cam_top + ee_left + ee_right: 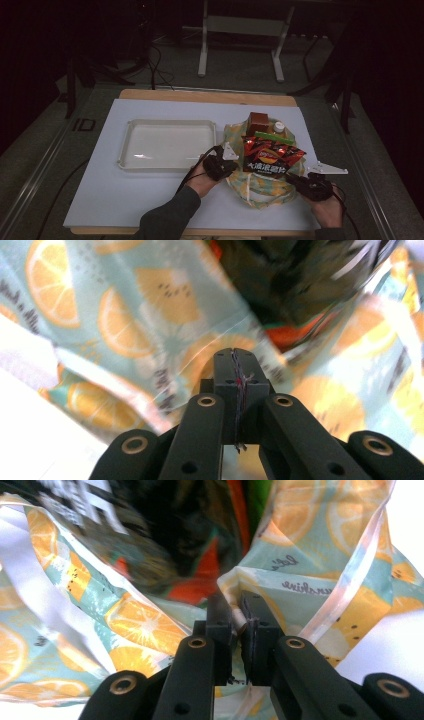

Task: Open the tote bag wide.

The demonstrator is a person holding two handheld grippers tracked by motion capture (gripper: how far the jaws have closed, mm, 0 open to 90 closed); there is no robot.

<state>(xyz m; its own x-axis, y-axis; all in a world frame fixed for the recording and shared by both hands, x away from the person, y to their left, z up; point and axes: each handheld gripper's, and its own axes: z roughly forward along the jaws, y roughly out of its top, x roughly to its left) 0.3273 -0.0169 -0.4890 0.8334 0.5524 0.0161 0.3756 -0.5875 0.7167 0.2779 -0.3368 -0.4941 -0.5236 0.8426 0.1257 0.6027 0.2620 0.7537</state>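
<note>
Orange-print bag (pixel 260 187) sits between both tongs (apparently pinched).

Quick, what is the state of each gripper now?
Left gripper: closed, jaws pressed together; whether bag fabric is pinched cannot be told.
Right gripper: closed on a fold of the bag's edge.

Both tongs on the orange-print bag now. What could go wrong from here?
1. The left tongs look fully shut with no clear fold of bag between them; that side may slip free on a lift.
2. The right tongs pinch only a thin edge of fabric, which could pull out.
3. The chip packet, brown box and bottle sit loosely on top; an uneven lift could tip them onto the white board.
</note>
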